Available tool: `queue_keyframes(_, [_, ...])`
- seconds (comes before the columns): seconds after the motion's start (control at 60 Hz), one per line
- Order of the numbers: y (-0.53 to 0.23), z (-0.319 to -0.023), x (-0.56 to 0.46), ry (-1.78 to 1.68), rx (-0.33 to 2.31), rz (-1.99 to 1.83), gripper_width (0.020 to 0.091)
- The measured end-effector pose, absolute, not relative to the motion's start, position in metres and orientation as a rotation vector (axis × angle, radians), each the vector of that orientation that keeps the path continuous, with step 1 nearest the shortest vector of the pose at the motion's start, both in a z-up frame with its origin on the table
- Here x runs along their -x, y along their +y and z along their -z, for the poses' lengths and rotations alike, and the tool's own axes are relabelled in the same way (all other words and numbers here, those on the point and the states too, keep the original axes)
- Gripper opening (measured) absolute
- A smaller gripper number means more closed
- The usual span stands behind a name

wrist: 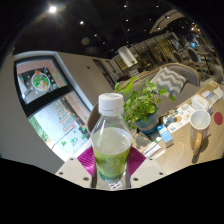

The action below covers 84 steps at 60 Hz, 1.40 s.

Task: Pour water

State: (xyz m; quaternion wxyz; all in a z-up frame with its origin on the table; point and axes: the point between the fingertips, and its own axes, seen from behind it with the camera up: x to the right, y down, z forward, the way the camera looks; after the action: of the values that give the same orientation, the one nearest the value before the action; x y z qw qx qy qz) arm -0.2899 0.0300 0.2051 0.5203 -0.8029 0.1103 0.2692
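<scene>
Overhead, a dark ceiling (100,22) with a few small round lights spans the room. Beneath it, a pale wall (25,115) carries a framed picture (42,80) of a green dish. Across the room: a chair (172,78) with a wavy striped back, beside a light-coloured table (185,125). On the table stand a leafy green plant (140,100) in a blue pot and a white cup (201,120); other small items there too indistinct to identify. Foreground: clear plastic bottle (111,140), white cap (110,102), upright, holding a pale greenish liquid to about mid-height. Bottle sits between the two fingers of the gripper (111,165). Magenta pads (86,160) lie against the bottle's sides left and right, no gap visible at either side; the claw is closed to bottle width and holding it. Cap is on.
</scene>
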Motion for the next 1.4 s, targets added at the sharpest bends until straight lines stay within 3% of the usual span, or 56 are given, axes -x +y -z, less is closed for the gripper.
queue_keyframes(0.133, [0.043, -0.249, 0.269, 0.528, 1.787, -1.055, 0.0379])
queue_keyframes(0.283, [0.063, -0.264, 0.223, 0.834, 1.614, -1.372, 0.0376])
queue_keyframes(0.733, [0.096, -0.204, 0.139, 1.448, 1.262, -1.851, 0.0374])
queue_keyframes(0.95, [0.085, -0.212, 0.153, 1.323, 1.459, -1.821, 0.0375])
queue_keyframes(1.15, [0.076, -0.276, 0.134, 0.927, 1.635, -1.6, 0.0377])
queue_keyframes(1.3, [0.079, -0.324, 0.073, 0.546, 1.718, -1.15, 0.0379])
queue_keyframes(1.4, [0.083, -0.339, 0.015, 0.358, 1.737, -0.831, 0.0381])
